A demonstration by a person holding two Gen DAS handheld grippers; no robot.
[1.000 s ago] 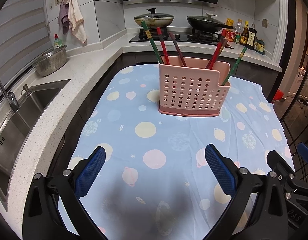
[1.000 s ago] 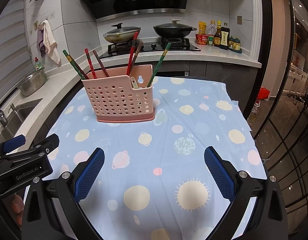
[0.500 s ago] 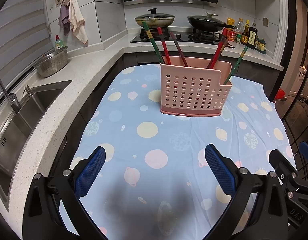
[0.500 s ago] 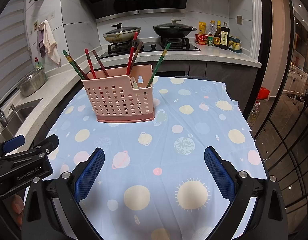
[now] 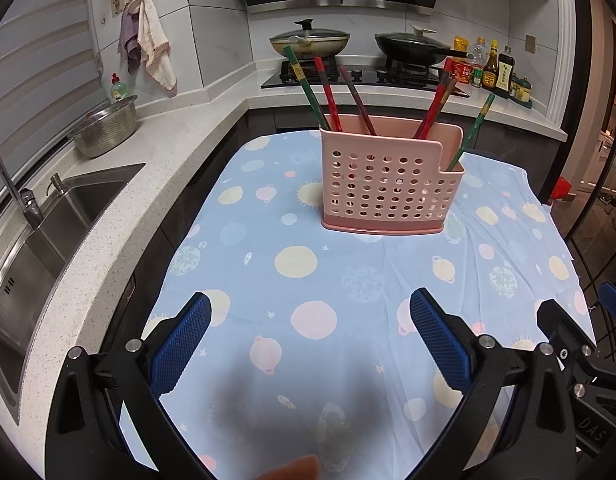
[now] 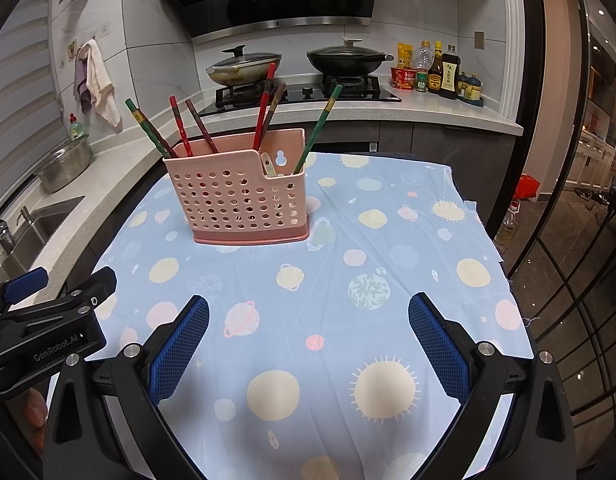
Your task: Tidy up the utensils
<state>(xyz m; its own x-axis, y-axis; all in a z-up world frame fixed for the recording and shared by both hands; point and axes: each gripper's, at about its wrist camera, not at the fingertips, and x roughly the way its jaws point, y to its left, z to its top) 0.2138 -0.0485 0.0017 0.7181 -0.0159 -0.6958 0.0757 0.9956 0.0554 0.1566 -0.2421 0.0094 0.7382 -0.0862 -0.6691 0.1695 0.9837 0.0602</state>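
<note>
A pink perforated utensil holder (image 5: 389,184) (image 6: 238,198) stands upright on the planet-print tablecloth (image 5: 308,280) (image 6: 347,280). Several red, green and brown chopsticks (image 5: 327,94) (image 6: 180,126) lean out of its tall section. One green chopstick (image 5: 473,130) (image 6: 319,126) and a small pale spoon (image 6: 268,165) sit in its low side pocket. My left gripper (image 5: 309,320) is open, well short of the holder, with nothing between its fingers. My right gripper (image 6: 308,320) is open too, also empty. The left gripper's body (image 6: 48,328) shows at the lower left of the right wrist view.
A steel sink (image 5: 48,232) and a metal colander (image 5: 106,126) lie on the white counter to the left. Two lidded pans (image 5: 309,40) (image 6: 347,58) sit on the stove behind. Sauce bottles (image 6: 439,70) stand at the back right. The tablecloth's right edge (image 6: 495,248) drops toward a dark floor.
The left wrist view has drifted slightly back and left, so the holder sits a little further right. The right gripper has hardly moved. Both stay open.
</note>
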